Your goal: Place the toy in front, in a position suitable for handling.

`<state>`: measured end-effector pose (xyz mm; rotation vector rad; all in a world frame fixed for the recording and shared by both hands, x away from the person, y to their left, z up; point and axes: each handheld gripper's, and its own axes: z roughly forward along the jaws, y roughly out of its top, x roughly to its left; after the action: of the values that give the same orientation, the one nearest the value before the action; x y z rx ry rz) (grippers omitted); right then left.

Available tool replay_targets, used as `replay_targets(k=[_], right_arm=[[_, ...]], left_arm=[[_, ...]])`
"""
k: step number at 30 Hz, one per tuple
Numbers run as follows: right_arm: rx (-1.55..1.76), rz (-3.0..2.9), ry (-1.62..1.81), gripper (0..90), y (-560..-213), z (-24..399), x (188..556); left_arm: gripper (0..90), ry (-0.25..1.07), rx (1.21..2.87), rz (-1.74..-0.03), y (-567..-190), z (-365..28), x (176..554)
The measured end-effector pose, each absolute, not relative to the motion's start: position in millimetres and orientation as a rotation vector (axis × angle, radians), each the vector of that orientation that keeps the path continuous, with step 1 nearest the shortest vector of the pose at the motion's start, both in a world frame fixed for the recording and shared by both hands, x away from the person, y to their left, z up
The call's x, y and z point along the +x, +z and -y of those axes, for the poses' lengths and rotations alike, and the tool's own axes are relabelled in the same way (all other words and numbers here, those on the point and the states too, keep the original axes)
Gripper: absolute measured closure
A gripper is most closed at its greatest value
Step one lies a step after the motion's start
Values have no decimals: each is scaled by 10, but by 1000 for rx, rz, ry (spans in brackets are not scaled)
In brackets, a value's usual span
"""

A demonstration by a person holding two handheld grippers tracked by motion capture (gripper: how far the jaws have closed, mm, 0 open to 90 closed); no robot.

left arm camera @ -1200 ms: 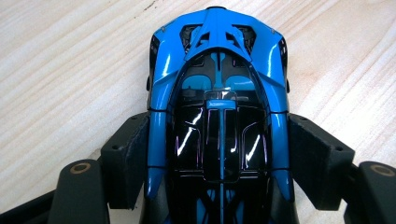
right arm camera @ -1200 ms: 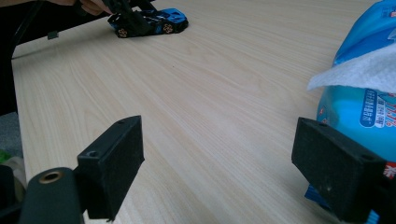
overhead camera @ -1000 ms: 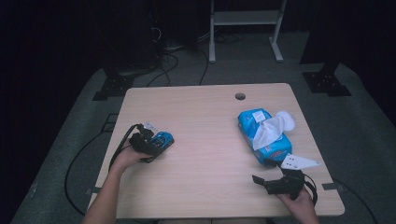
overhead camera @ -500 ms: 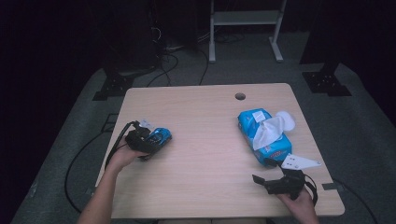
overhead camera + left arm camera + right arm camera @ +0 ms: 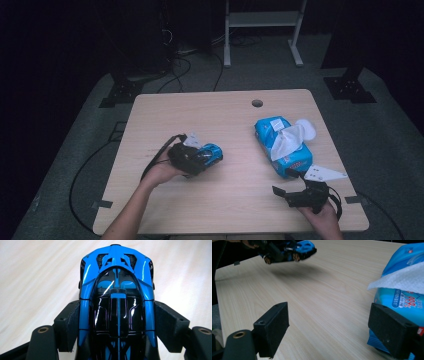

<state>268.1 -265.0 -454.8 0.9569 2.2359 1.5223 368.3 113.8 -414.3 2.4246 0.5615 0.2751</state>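
Clamped by both pads against the flanks of a blue toy car (image 5: 117, 297), the jaws of the left gripper (image 5: 187, 156), car nose pointing away from the hand. Lifted clear of the surface (image 5: 225, 200), shadow beneath, well left of the blue wipes pack (image 5: 284, 146). Spread wide apart with nothing between, the jaws of the right gripper (image 5: 295, 194), just short of the pack's near end. Drawn up from the pack's top, a white wipe (image 5: 290, 137).
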Motion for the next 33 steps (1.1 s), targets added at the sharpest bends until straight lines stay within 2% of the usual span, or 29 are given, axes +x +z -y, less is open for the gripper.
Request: replay_targets(k=[9, 15, 25, 28, 33], right_arm=[[987, -2202, 1534, 159, -4541, 2723, 2690], [1012, -2190, 1536, 159, -4545, 2759, 2710], [1036, -2160, 1536, 158, -4542, 2737, 2785], [1032, -2158, 1527, 158, -4522, 2743, 2794], [1030, -2148, 1519, 158, -4466, 2772, 2820]], left_arm=[[278, 196, 2472, -460, -4398, -691, 3563], [278, 157, 2481, -456, -4526, -627, 3548], [269, 178, 2463, -480, -4611, -597, 3521], [185, 165, 2436, -484, -4596, -623, 3522], [120, 204, 2373, -482, -4534, -697, 3441]])
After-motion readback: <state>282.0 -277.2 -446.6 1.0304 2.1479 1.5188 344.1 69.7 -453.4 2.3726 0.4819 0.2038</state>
